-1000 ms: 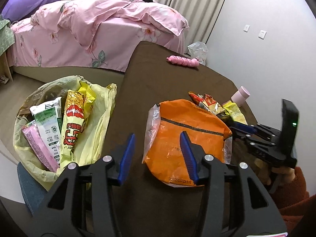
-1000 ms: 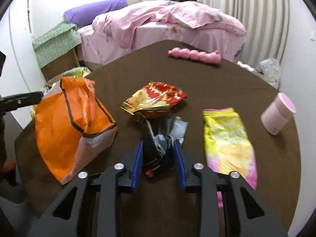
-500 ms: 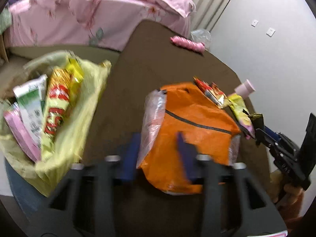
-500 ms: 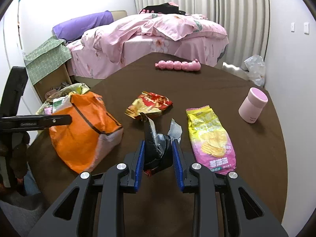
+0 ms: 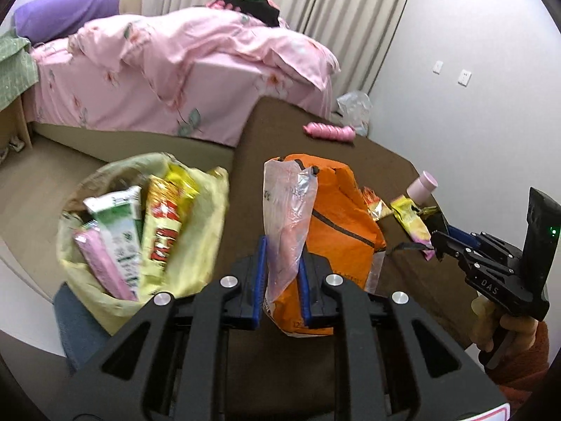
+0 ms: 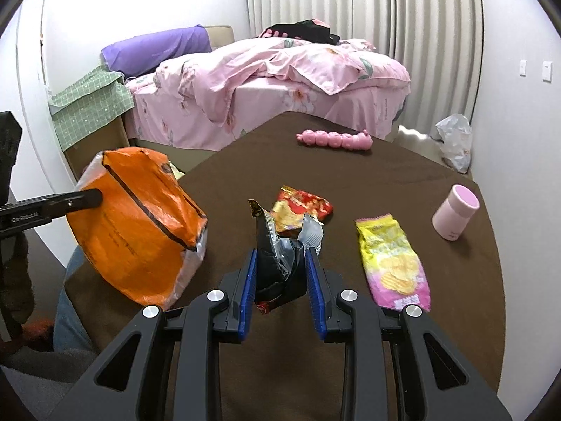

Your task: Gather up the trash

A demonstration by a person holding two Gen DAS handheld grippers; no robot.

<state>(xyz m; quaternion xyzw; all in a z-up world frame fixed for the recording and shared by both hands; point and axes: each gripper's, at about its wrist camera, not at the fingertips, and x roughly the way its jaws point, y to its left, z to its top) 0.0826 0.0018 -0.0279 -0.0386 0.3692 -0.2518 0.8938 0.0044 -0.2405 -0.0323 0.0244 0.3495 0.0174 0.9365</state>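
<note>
Fingers of the left gripper have just been closing and are now pinched on the clear edge of the orange bag, which is raised at the desk's left edge. Fingers of the right gripper are held part-way apart and clamped on a crumpled black and silver wrapper, which stands up between the blue pads.

On the brown desk the following items are seen:
- a red and gold snack packet, just beyond the held wrapper;
- a yellow and pink chip bag, lying flat to the right of the right gripper;
- a pink cup, upright near the right edge;
- a pink bumpy toy, lying at the far end.

A bin lined with a yellow bag is placed on the floor beside the desk, to the left of the orange bag. A green and white packet, a red and yellow packet and a pink packet are contained in it.

A bed with pink bedding is located beyond the desk. A white plastic bag is seen on the floor by the wall.
</note>
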